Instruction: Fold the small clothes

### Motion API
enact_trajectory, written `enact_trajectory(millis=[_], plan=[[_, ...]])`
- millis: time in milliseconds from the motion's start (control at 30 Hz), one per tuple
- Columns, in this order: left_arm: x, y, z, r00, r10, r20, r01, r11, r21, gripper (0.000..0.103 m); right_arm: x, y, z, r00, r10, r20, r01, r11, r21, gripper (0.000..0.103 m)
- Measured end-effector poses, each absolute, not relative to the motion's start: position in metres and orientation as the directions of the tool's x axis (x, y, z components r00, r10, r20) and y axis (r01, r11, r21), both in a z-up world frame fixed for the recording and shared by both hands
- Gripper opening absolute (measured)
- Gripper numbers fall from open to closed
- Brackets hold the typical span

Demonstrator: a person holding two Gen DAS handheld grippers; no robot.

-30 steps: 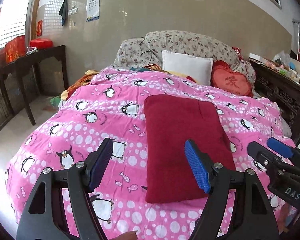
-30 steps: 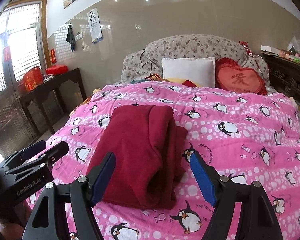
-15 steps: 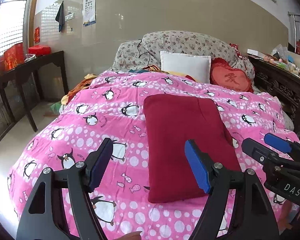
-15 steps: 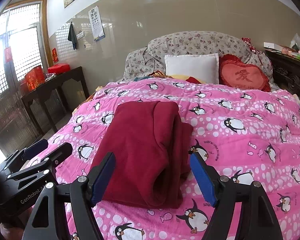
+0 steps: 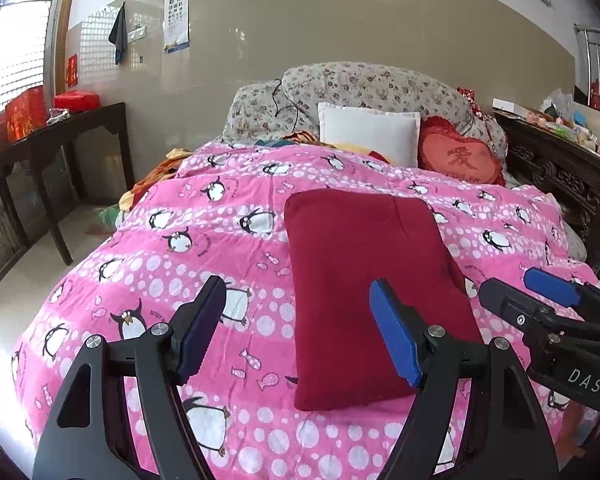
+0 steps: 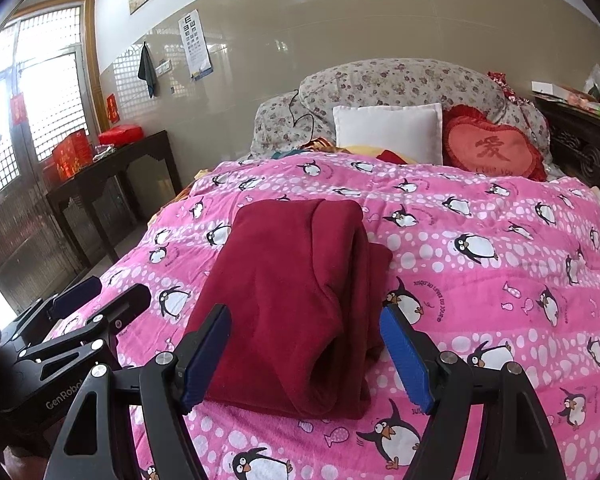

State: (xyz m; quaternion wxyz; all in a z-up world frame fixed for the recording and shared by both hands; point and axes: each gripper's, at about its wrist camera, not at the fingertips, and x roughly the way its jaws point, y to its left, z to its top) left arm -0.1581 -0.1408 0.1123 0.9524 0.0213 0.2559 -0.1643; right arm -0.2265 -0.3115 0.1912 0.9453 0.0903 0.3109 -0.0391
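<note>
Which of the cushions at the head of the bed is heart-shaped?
The red cushion, marked with a character and frilled at the edge. The white cushion left of it is square and plain; the flowered pillows behind are bulky.

Dark red fleece garment (image 5: pixel 364 280), folded into a thick oblong bundle, lying flat on the pink penguin-print quilt (image 5: pixel 220 248) of the bed; smooth on top, layered fold edges (image 6: pixel 356 320) stacked and open along its right side, touched by nothing
</note>
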Motion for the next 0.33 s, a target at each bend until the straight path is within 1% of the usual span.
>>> enact_trajectory(millis=[167, 333], plan=[[-0.1577, -0.1385, 0.1134, 0.836, -0.288, -0.467, 0.312, 0.950, -0.027, 0.075, -0.2258, -0.3118, 0.1894, 0.803, -0.009, -0.596, 0.127, 0.980, 0.156, 0.075], [-0.1573, -0.1351, 0.1132, 0.834, -0.286, -0.472, 0.308, 0.951, -0.033, 0.075, -0.2255, -0.3141, 0.1879, 0.801, -0.006, -0.599, 0.130, 0.978, 0.164, 0.075]])
